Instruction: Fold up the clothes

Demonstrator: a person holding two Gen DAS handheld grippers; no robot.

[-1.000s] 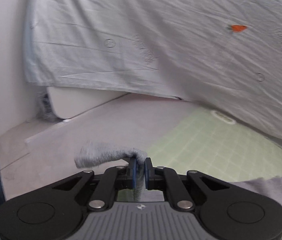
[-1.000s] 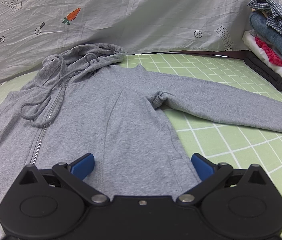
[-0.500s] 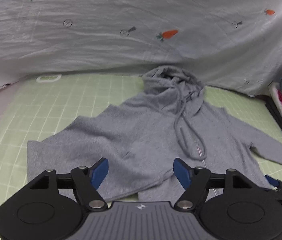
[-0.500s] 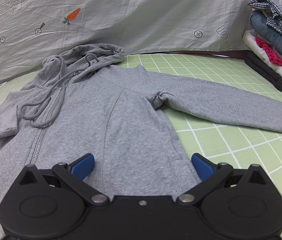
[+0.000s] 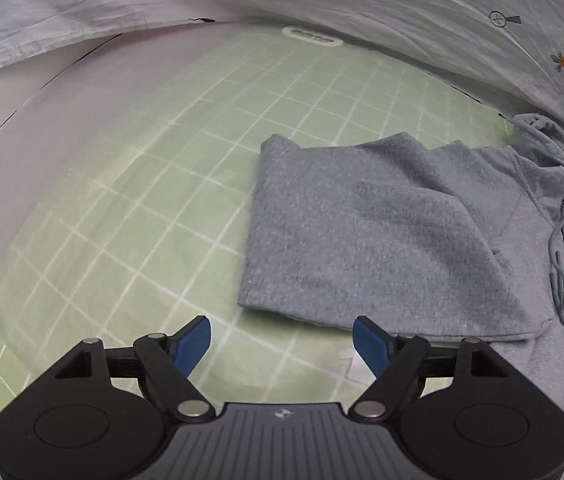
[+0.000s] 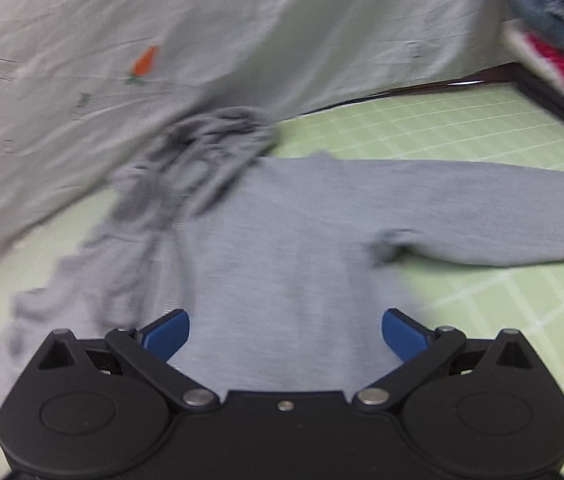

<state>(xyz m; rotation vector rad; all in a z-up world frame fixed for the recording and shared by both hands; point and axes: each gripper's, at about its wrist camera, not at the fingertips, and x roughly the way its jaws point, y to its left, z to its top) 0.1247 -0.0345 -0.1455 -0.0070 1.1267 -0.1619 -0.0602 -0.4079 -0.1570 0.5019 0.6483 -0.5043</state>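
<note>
Left wrist view: we hold the left gripper (image 5: 282, 344) spread wide and empty above the green grid mat (image 5: 130, 216), with the grey hoodie (image 5: 382, 232) lying ahead and to the right of it, its near folded edge just beyond the blue fingertips (image 5: 192, 342). That side of the hoodie already lies doubled over the body, and the hood and drawstrings sit at the far right by the carrot-print sheet (image 5: 402, 4). In the right wrist view, blurred by motion, our right gripper (image 6: 286, 332) also gapes with nothing between its jaws, hovering over the hoodie's lower body (image 6: 282, 272). From there one sleeve (image 6: 482, 212) stretches out flat to the right, its long axis running across the mat toward the stack of folded clothes (image 6: 554, 48) at the far right edge. We judge that sleeve to be the next thing to fold, and the right gripper is plainly the nearer one: the sleeve lies ahead and to its right, so the reach goes outward along it before carrying it back over the body.
</note>
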